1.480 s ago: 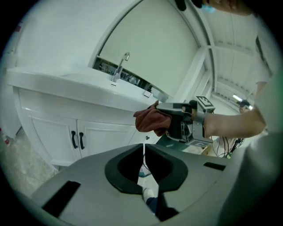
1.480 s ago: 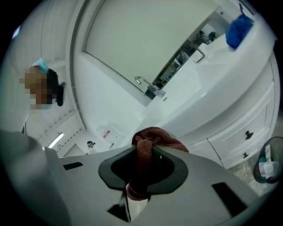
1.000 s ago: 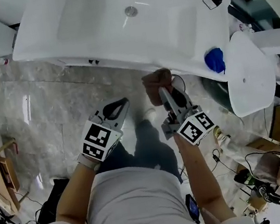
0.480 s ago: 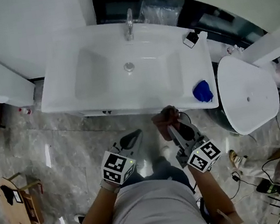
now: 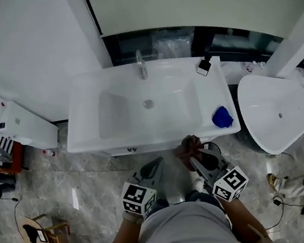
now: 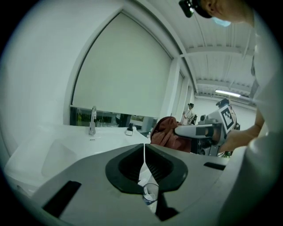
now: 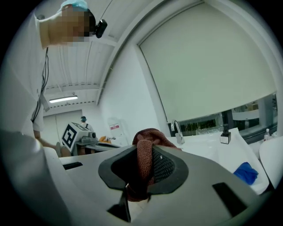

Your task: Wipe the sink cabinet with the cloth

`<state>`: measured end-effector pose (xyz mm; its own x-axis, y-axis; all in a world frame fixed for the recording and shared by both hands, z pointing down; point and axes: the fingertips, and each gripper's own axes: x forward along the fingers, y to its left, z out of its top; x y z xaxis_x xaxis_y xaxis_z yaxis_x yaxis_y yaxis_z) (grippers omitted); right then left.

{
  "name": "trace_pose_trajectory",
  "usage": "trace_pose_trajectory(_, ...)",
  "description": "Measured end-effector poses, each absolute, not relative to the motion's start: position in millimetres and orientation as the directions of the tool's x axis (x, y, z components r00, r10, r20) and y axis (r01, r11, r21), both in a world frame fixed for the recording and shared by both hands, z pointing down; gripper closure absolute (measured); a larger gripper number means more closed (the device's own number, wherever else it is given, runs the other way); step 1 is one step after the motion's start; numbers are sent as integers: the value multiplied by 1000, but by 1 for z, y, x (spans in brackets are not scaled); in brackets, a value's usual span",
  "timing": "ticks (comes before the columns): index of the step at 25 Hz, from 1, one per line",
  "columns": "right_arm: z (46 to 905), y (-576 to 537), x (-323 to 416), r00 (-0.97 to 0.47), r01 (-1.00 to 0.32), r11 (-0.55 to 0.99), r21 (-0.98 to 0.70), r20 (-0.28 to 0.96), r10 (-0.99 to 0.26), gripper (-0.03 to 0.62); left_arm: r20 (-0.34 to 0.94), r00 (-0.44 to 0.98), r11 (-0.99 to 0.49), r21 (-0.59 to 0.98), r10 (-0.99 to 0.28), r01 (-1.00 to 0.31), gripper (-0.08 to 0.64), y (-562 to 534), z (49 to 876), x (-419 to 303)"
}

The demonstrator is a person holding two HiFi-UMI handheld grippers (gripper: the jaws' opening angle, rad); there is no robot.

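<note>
1. Counting what is here: two grippers, one cloth, one white sink with a single faucet (image 5: 141, 65), one blue crumpled item (image 5: 222, 117), one small black-and-white object (image 5: 204, 67), and one white oval basin (image 5: 276, 110) standing to the right.
2. The left gripper (image 5: 152, 168) has its jaws brought together, with only a hairline slit between the tips, and nothing is held between them. It hangs over the floor, near the sink cabinet's front and left of the other gripper.
3. The right gripper (image 5: 197, 160) has its jaws clamped on the cloth (image 5: 187, 145). In the right gripper view a fold of it runs down between the ribbed black pads and bulges out above the tips.
4. The cloth is a reddish-brown, nubbly weave, bunched into a soft lump. It sits at the near edge of the sink (image 5: 86, 140), right of the middle, against or just before the sink cabinet (image 5: 129, 148). Whether it actually touches cannot be told.
5. The sink is a glossy white rectangle with a shallow rectangular bowl and a round drain. The faucet is a curved chrome spout at its far edge.
6. The blue item lies on the sink's near right rim, just beyond the cloth. The small black-and-white object stands at the far right corner.
7. The floor (image 5: 92, 179) is grey, veined and shiny like polished stone.
8. Each gripper carries a cube with black-and-white square markers.
</note>
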<state>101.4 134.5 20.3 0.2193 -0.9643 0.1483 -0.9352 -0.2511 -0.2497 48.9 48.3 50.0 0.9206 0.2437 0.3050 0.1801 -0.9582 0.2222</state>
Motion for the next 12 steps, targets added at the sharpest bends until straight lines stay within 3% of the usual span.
trace_pose_trajectory(12, -45, 135, 128, 211, -963, -218, -158, 58, -976, 517, 218, 953, -971, 157, 212, 180, 548, 40, -14, 73)
